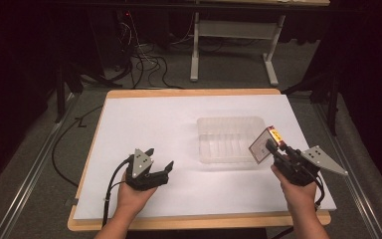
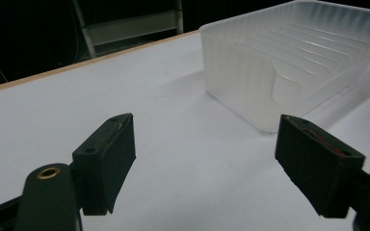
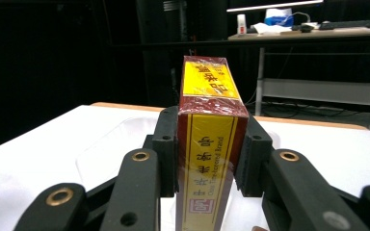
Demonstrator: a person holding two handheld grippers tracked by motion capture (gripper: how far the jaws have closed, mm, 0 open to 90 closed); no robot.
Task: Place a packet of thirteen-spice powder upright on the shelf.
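High view: right gripper (image 1: 273, 148) at right of centre, clamped on a red-and-yellow box (image 1: 264, 144), held up at the near right corner of the clear plastic tray (image 1: 214, 149) in mid-frame. Tray looks empty, so pick is done, placing is left. Left gripper (image 1: 160, 160) lower left of centre, jaws spread, nothing in them, resting low over the white tabletop (image 1: 144, 119), well apart from the tray.

Left gripper view: both black jaws wide apart at the bottom corners, bare tabletop between. Tray upper right, ribbed floor, no items inside as far as the hazy plastic lets me tell.

Right gripper view: box dead centre, upright, pads pressing its two narrow sides, firm grasp. Tray rim faint behind it, mid-left. Box is not yet in the tray; judged remaining: carry over the rim, lower, release.
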